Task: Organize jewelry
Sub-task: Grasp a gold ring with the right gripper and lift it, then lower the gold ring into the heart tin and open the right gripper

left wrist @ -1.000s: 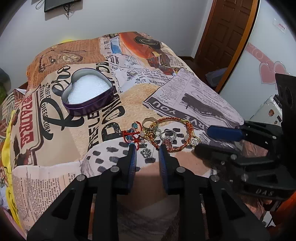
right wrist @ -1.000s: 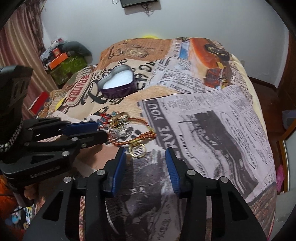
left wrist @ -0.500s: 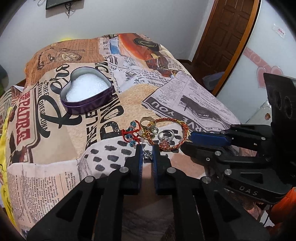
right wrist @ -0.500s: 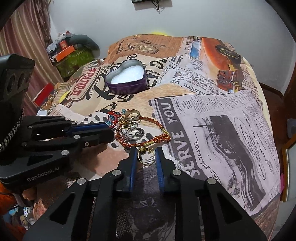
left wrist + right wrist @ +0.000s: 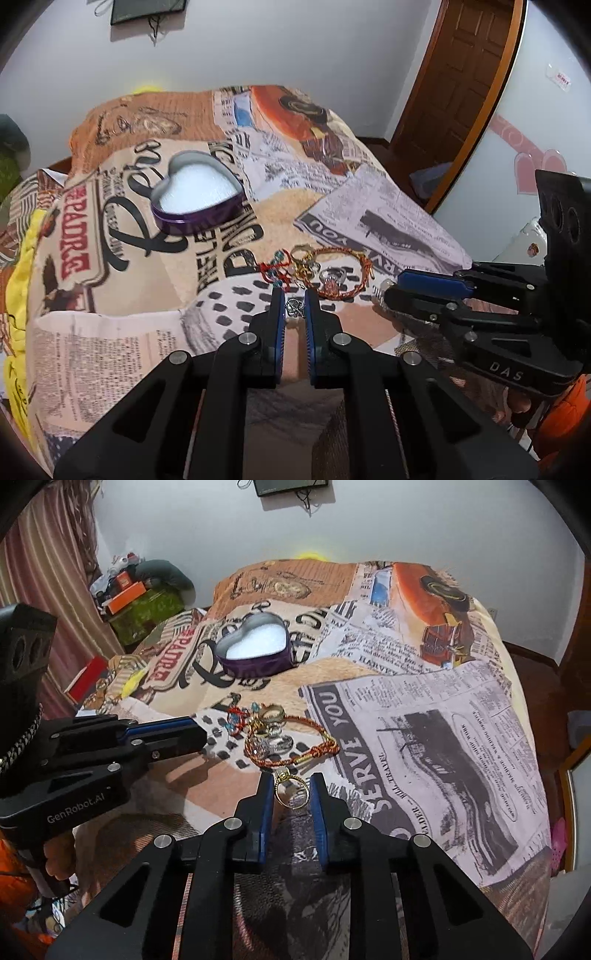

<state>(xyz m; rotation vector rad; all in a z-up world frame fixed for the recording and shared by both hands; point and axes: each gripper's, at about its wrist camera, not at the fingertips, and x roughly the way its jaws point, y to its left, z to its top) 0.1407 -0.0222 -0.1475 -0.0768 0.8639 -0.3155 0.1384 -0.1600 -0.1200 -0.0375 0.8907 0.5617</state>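
A purple heart-shaped tin (image 5: 197,199) with white lining sits open on the bed; it also shows in the right wrist view (image 5: 255,648). A pile of jewelry lies nearer: an orange cord bracelet (image 5: 343,271), rings and a red beaded piece (image 5: 275,271). My left gripper (image 5: 295,304) is shut on a small silver charm (image 5: 293,307), lifted a little above the cover. My right gripper (image 5: 291,788) is shut on a gold ring (image 5: 290,788) just in front of the bracelet (image 5: 295,747). Each gripper shows in the other's view.
The bed cover (image 5: 424,716) has a newspaper print. A wooden door (image 5: 454,81) stands at the right. Boxes and clutter (image 5: 136,590) sit by the curtain at the left. A pink slipper (image 5: 557,840) lies on the floor at the right.
Both grippers closed from open: the left on the silver charm, the right on the gold ring. Both have since lifted slightly with their pieces.
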